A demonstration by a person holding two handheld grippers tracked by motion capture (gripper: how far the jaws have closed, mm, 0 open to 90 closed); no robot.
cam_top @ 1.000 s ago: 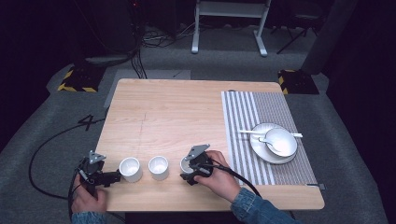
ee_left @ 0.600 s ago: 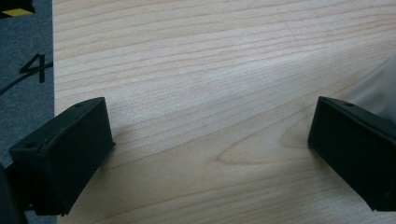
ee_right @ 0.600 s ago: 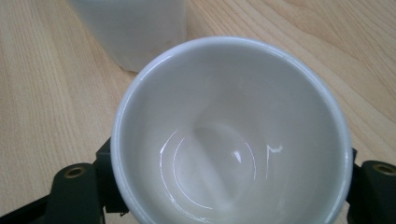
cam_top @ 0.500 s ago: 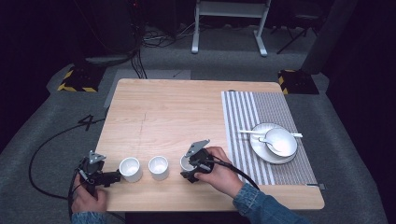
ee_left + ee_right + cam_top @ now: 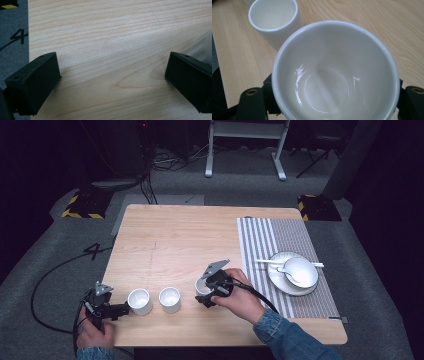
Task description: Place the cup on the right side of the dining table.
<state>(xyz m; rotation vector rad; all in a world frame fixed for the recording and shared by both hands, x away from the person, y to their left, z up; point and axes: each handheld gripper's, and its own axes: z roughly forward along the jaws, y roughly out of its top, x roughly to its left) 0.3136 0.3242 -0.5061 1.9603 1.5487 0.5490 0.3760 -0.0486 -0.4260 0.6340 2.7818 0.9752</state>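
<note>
At the near edge of the table [image 5: 165, 227], the left gripper [image 5: 120, 308] is held low with its jaws spread wide and nothing between them; bare wood is seen between them in the left gripper view. Its tips lie just beside the nearest white cup [image 5: 139, 301]. A second cup [image 5: 169, 299] stands just beside the first.

Further right, the right gripper [image 5: 204, 292] is clamped on a white bowl [image 5: 334, 72], gripped across its outside from both sides; in the right gripper view the second cup is seen just beyond the bowl's rim.

Risk is judged as follows. The bowl is glazed and its wall tapers downward, so a slip out of the jaws is possible if the hand is tilted or jerked. A sideways swing toward the person's left would likely strike the second cup, which stands close. The first cup could be knocked off the near edge by the left gripper.

Open wood is available across the table's middle and far half. On the right, a striped mat [image 5: 280, 250] carries a plate [image 5: 280, 282] with a bowl and spoon [image 5: 300, 271]; clearance there is narrower.
</note>
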